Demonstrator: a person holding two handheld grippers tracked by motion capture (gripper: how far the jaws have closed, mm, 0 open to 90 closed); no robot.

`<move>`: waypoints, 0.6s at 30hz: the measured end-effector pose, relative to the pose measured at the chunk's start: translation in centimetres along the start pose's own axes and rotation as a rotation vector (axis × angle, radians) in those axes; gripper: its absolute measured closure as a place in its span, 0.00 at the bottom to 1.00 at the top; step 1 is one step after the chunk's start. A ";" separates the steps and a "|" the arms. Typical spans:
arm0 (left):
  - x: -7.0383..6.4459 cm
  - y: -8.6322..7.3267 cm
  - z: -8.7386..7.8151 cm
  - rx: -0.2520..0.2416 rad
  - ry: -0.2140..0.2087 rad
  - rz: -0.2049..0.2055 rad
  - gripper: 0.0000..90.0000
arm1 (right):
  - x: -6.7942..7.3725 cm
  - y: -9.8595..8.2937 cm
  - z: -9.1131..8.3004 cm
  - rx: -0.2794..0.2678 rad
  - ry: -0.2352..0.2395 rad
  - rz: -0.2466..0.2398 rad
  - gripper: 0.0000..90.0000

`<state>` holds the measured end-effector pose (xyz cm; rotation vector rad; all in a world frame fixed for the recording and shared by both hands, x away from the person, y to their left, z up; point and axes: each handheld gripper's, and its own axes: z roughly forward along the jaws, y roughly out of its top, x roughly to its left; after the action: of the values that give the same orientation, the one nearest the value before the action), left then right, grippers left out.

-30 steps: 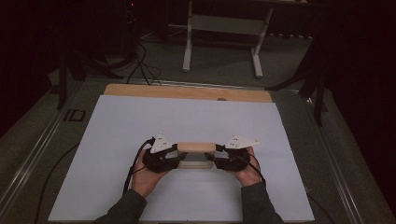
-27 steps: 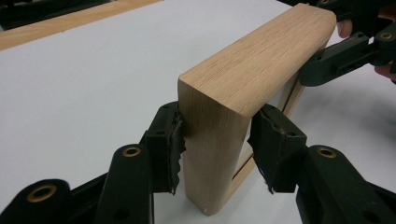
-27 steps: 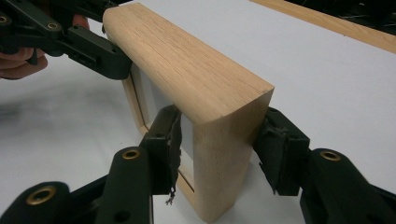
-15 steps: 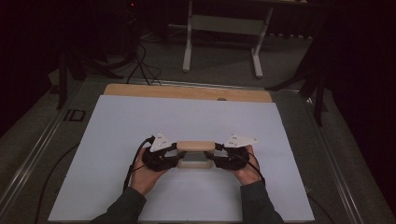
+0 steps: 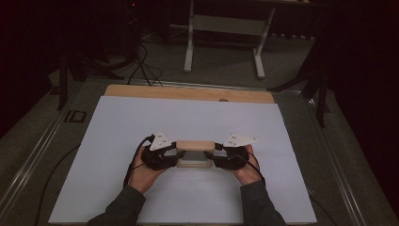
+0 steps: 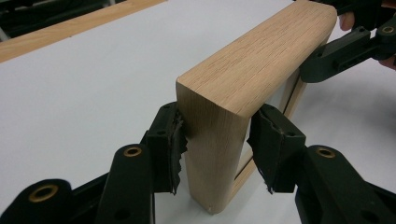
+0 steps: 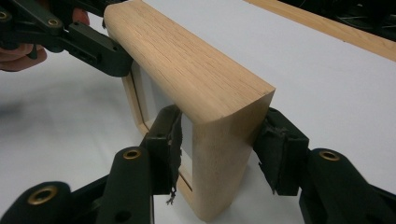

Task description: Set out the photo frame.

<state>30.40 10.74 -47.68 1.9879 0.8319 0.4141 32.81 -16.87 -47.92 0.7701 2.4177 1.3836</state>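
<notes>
Your black grippers, left [image 5: 175, 159] and right [image 5: 215, 159], flank a pale oak frame [image 5: 194, 153] with fine straight grain, on a white sheet [image 5: 188, 117] edged by light-brown wood board [image 5: 188, 93]; each gripper carries a grey plate with dark dots.

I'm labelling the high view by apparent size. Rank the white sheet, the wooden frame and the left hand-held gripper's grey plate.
1. White sheet, largest by far.
2. Wooden frame, standing upright between the two grippers.
3. Grey plate on the left hand-held gripper, smallest.

Upright oak frame [image 5: 194, 154] — tool-clamped at both ends.
</notes>
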 end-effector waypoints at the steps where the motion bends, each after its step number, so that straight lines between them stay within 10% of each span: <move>1: 0.1 0.0 0.0 -0.003 -0.001 -0.003 0.61 | 0.0 0.1 0.1 -0.001 -0.001 0.000 0.59; 18: 1.5 0.7 0.5 -0.002 0.047 -0.007 0.60 | -0.6 1.3 1.8 -0.005 -0.041 -0.006 0.57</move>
<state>32.06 11.25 -47.37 1.9799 0.8673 0.4583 34.56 -15.43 -47.75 0.7826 2.3828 1.3571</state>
